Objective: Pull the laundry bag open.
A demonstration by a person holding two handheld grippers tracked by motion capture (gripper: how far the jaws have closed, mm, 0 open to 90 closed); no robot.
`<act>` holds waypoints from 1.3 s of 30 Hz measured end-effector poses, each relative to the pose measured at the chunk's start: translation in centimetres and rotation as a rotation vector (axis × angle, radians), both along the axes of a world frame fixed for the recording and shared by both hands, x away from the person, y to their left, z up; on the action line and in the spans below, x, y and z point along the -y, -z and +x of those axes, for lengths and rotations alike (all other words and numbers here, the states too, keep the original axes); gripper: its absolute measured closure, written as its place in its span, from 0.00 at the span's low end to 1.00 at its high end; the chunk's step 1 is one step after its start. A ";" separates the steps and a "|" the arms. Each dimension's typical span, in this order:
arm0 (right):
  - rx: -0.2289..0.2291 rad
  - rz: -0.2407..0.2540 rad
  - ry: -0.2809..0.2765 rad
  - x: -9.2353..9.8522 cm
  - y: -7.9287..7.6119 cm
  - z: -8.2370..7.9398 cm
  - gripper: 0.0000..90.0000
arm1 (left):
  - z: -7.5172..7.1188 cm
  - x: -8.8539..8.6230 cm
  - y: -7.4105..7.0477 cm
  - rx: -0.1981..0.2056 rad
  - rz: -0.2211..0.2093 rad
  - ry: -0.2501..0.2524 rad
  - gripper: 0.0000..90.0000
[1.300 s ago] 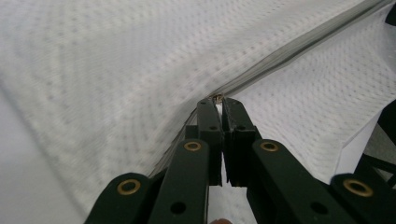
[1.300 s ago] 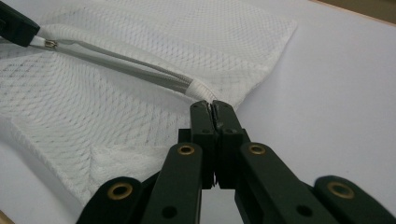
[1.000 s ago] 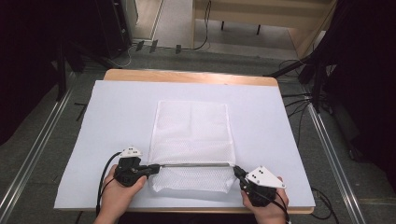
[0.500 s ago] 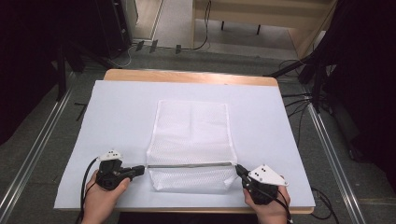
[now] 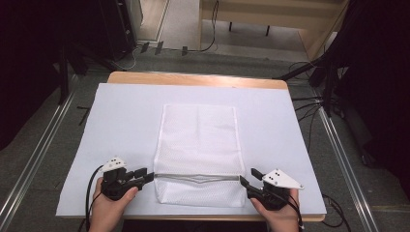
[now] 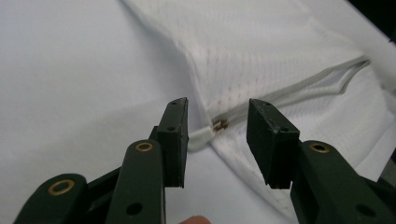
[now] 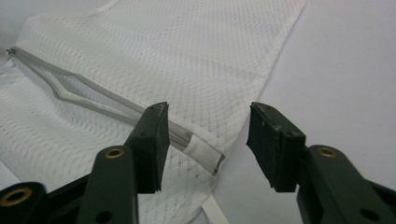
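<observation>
A white mesh laundry bag (image 5: 199, 145) lies flat on the white sheet, with a grey zipper (image 5: 198, 177) across its near part, partly unzipped in the middle. My left gripper (image 5: 147, 175) is open at the zipper's left end; the brass zipper pull (image 6: 220, 124) lies between its jaws. At the zipper's right end my right gripper (image 5: 245, 180) stands open, and the white tab (image 7: 200, 150) of the zipper end sits between its jaws. The bag's mesh (image 7: 196, 60) stretches away beyond them.
A white sheet (image 5: 121, 121) covers most of the wooden table (image 5: 193, 79). Cables and metal rails run on the floor around the table. A wooden bench stands beyond the far edge.
My left gripper drew back to the left, then came back to the zipper's left end. The zipper now shows a small gap in the middle. The right gripper stays put.
</observation>
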State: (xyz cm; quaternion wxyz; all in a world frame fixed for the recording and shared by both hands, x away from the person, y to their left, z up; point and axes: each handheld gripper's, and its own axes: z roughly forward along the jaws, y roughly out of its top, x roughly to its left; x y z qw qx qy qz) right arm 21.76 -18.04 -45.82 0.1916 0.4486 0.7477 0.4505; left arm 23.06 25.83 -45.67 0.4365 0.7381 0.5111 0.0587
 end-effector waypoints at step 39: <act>0.020 0.087 0.208 8.3 0.7 1.7 0.28 | 0.4 -4.5 0.0 0.243 0.042 -0.114 0.15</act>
